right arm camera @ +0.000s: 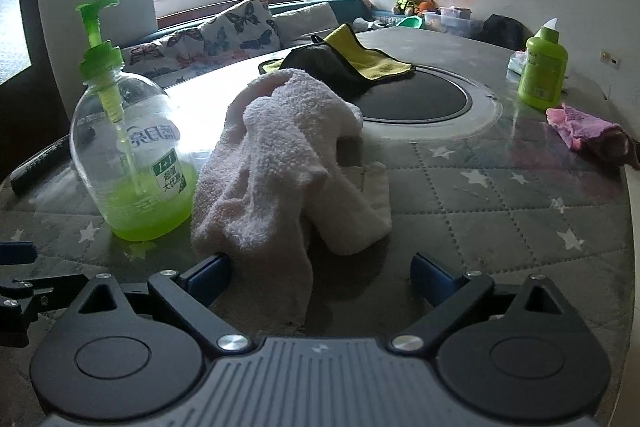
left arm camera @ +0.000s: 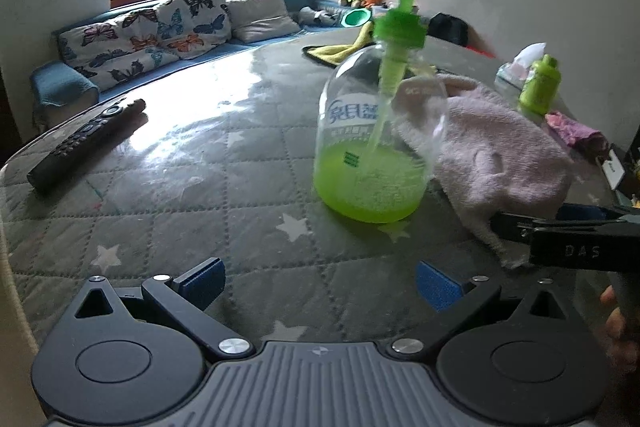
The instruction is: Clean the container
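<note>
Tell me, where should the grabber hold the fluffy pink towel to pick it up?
Probably the pink towel's near end, the flap lying between the right gripper's open fingers. It hangs low and thin there, while the middle is a thick heap. Come straight from the front, away from the pump bottle standing beside it.

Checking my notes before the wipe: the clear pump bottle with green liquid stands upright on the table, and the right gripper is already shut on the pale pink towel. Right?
Not quite. The clear pump bottle with green liquid does stand upright on the table, but the right gripper is open: in the right wrist view the pale pink towel lies between its spread fingers, ungripped.
</note>
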`<state>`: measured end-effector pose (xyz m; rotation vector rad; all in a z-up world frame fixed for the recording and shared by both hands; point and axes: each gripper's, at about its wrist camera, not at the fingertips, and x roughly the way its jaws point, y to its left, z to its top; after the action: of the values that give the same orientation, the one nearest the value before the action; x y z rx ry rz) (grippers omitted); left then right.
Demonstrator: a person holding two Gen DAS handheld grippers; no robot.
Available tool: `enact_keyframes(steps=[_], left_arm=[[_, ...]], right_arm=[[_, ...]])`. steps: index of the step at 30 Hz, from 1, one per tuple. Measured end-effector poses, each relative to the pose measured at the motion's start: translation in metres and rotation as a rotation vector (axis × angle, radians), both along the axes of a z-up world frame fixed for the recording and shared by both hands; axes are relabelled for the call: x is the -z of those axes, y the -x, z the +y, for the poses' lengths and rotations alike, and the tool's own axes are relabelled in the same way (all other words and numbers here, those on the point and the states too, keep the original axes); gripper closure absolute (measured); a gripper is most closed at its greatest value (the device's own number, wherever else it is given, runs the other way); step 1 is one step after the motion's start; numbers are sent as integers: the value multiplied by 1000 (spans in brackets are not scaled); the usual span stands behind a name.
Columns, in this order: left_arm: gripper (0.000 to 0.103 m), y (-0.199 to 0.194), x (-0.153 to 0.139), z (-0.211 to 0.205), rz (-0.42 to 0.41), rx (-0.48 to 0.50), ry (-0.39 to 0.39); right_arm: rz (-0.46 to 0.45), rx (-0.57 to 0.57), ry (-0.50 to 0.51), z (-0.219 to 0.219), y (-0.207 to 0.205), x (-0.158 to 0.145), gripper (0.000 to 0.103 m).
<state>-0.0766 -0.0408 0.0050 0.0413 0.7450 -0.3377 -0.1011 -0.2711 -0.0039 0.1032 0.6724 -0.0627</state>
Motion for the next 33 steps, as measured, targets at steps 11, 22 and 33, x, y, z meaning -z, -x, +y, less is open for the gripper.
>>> enact_keyframes(steps=[11, 22, 33], left_arm=[[0, -6, 5, 0, -6, -39, -40], [0, -9, 9, -5, -29, -52, -73], [0, -12, 10, -3, -43, -53, -67]], right_arm=[[16, 14, 22, 1, -6, 1, 0], [14, 12, 21, 0, -6, 4, 0], [14, 12, 22, 0, -6, 3, 0]])
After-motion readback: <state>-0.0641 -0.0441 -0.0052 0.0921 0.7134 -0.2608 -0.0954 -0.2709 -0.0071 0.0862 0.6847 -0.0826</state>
